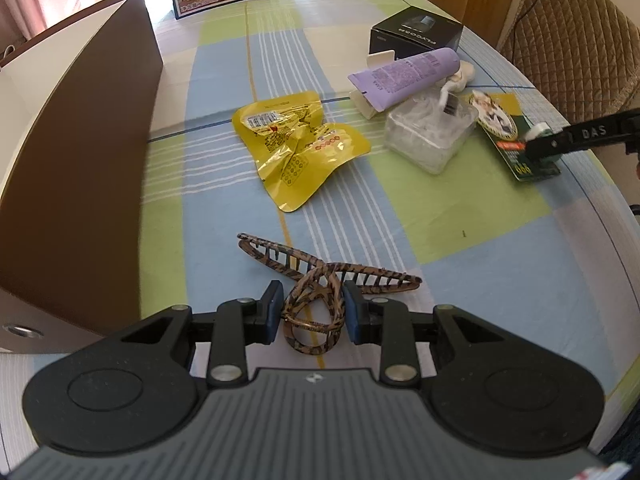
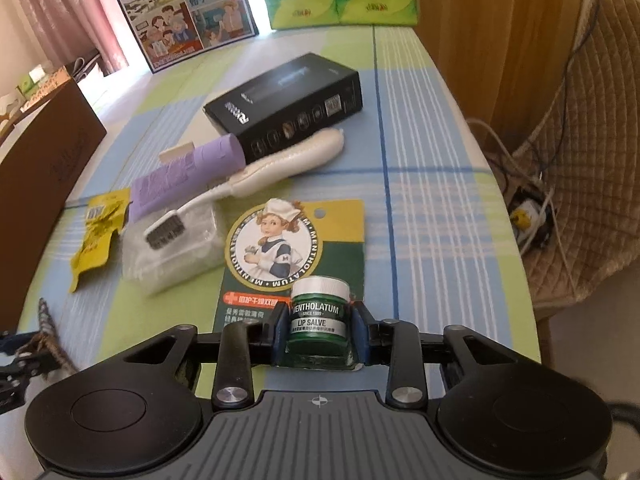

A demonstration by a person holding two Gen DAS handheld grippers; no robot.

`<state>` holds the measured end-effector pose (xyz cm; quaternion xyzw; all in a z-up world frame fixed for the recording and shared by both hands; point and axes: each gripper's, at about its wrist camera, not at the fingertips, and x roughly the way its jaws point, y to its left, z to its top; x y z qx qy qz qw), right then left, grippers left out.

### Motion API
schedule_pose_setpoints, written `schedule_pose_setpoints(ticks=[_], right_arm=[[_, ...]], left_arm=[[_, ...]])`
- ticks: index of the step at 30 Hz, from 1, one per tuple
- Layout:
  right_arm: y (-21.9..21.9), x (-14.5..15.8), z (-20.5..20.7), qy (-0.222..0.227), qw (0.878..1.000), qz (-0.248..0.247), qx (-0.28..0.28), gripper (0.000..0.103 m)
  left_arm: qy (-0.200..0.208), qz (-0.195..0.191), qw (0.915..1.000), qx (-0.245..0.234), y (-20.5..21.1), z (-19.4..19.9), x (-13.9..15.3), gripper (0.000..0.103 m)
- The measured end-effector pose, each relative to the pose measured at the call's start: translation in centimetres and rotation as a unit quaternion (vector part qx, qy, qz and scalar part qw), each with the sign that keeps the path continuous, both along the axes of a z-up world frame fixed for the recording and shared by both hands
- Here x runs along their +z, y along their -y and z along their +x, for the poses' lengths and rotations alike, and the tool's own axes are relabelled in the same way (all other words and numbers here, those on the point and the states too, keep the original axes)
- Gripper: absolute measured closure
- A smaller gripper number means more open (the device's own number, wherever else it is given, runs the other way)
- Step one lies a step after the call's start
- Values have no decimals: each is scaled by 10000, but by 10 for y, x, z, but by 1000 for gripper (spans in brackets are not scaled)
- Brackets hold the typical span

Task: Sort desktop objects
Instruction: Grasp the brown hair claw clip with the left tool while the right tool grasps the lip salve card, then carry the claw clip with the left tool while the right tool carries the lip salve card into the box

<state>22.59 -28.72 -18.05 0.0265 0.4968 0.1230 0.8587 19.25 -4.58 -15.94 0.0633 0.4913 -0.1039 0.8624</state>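
So both grippers are gripping something at the near edge of the table (image 2: 420, 160). The left gripper (image 1: 308, 312) is squeezing the loop end of the tiger-stripe hair claw (image 1: 320, 280), pads tight on it. The right gripper (image 2: 320, 332) is clamping the green lip salve jar (image 2: 319, 316), which is sitting on its card pack (image 2: 296, 248), pads touching both sides. Looks like the pick-up step. Next, each item probably needs lifting clear, maybe toward the brown box (image 1: 80, 160) on the left. Farther back, the yellow wrapper (image 1: 296, 140), purple tube (image 2: 188, 172) and black carton (image 2: 288, 104) are waiting.
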Motion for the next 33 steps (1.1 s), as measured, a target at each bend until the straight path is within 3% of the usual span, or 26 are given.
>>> schedule_pose_setpoints(ticks=[8, 18, 27, 33], right_arm=[[0, 12, -37, -272, 9995, 120, 104, 73], [-33, 44, -53, 59, 9988, 294, 385, 73], [-81, 70, -52, 319, 9952, 427, 819, 73], [-129, 85, -46, 442, 9902, 592, 1182, 73]], left_arm=[[27, -99, 9993, -346, 6, -4, 7, 77], [412, -239, 9970, -609, 3, -14, 44, 77], [1090, -452, 9918, -486, -24, -27, 98, 77], [1452, -504, 9880, -160, -62, -30, 127, 77]])
